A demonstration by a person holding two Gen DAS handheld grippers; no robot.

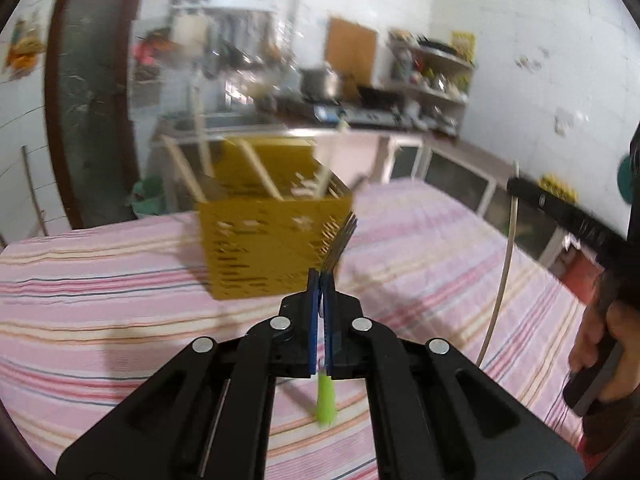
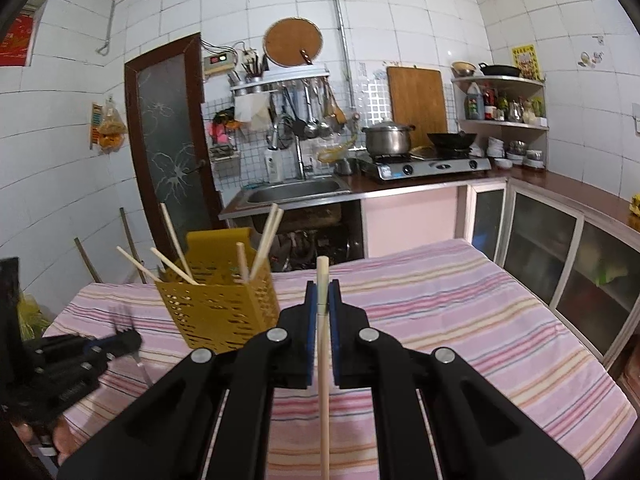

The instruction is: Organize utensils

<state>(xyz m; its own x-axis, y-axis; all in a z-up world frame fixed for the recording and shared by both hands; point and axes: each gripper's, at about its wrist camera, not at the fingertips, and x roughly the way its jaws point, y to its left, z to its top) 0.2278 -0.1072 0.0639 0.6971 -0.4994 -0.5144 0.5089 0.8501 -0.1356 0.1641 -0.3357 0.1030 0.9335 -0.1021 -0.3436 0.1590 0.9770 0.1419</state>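
My left gripper (image 1: 322, 280) is shut on a fork (image 1: 340, 240). Its metal tines stick out past the blue pads and its green handle hangs below them. Just beyond the tines stands a yellow perforated utensil holder (image 1: 272, 248) on the striped tablecloth, with several chopsticks leaning in it. My right gripper (image 2: 323, 288) is shut on a pale wooden chopstick (image 2: 323, 344), held upright to the right of the holder (image 2: 224, 308). The left gripper (image 2: 134, 340) with its fork shows at the left edge of the right wrist view. The right gripper (image 1: 520, 190), held by a hand, shows at the right of the left wrist view.
The table (image 2: 460, 320) wears a pink striped cloth. Behind it run a sink (image 2: 296, 192), a gas stove (image 2: 428, 164) with a pot and a wok, and low cabinets (image 2: 560, 240) along the right wall. A dark door (image 2: 168, 140) stands at the back left.
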